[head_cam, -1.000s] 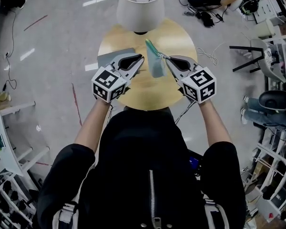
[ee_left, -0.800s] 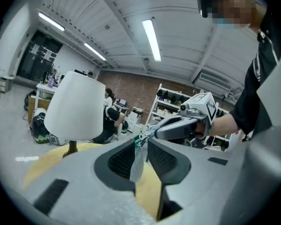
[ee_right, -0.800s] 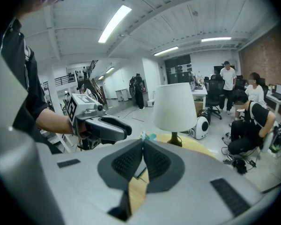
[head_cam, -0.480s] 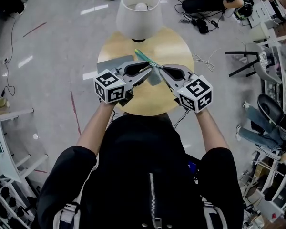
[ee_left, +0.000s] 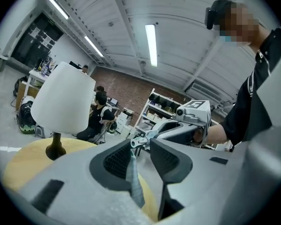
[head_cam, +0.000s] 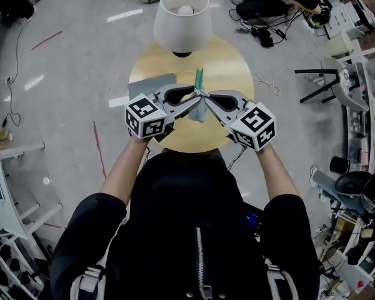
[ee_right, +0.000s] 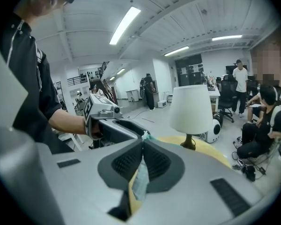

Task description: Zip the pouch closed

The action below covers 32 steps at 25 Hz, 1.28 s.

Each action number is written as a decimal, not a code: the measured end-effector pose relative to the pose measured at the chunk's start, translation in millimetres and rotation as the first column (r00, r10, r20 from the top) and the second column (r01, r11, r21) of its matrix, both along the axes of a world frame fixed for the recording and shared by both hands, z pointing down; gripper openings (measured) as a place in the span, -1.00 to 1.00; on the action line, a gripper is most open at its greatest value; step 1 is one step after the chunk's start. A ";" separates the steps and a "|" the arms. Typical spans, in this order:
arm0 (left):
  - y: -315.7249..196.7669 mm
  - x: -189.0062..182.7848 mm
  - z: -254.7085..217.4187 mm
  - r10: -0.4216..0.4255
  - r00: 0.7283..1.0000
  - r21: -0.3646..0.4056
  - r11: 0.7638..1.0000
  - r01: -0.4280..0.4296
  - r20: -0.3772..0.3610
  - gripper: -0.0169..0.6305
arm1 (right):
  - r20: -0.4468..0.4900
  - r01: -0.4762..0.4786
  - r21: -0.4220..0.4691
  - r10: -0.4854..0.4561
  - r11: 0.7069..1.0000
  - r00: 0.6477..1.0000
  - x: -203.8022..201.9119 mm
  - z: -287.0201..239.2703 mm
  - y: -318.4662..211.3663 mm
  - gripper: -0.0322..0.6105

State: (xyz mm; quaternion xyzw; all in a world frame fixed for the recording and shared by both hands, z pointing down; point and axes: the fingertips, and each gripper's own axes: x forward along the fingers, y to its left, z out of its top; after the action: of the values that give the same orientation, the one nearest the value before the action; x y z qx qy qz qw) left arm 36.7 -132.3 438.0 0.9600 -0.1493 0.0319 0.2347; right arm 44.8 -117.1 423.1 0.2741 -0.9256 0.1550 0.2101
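The teal pouch (head_cam: 199, 79) hangs on edge above the round wooden table (head_cam: 228, 61), between the two grippers. My right gripper (head_cam: 205, 95) is shut on the pouch (ee_right: 140, 175), with both pads pressed on its fabric. My left gripper (head_cam: 193, 96) faces it tip to tip, its jaws opening. The pouch (ee_left: 134, 172) hangs in the left gripper's (ee_left: 141, 144) gap against one pad, with space to the other. A metal zipper pull (ee_left: 136, 142) shows at the left jaw tips.
A white-shaded table lamp (head_cam: 182, 11) stands at the table's far edge. A grey pad (head_cam: 151, 80) lies on the table's left part. People sit on the floor beyond the table, by cables and gear (head_cam: 262, 5). Shelves and chairs line the right side.
The left jaws have gone from nearly closed on the pouch to wide apart. Both grippers drew closer together, and the pouch swung from a slant to nearly upright.
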 end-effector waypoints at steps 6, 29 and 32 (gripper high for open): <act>7.9 -12.0 -8.5 -0.016 1.000 0.036 0.999 0.017 -0.016 -0.87 | -0.035 -0.033 0.003 0.033 0.999 0.999 -1.5 2.8 3.1 -0.86; 24.9 -27.0 8.9 0.010 0.997 0.053 0.998 -0.014 0.079 -0.93 | -0.024 -0.035 0.007 0.035 0.999 0.999 -19.2 7.9 18.9 -0.87; 24.3 -30.2 11.8 0.006 0.996 0.048 0.999 -0.011 0.093 -0.93 | -0.024 -0.036 0.007 0.036 0.999 0.999 -20.6 8.6 20.5 -0.87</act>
State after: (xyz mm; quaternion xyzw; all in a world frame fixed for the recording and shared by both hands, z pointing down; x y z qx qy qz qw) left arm 6.5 -108.0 449.8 0.9635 -0.1567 0.0737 0.2041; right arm 24.2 -96.6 431.8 0.2934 -0.9184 0.1523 0.2175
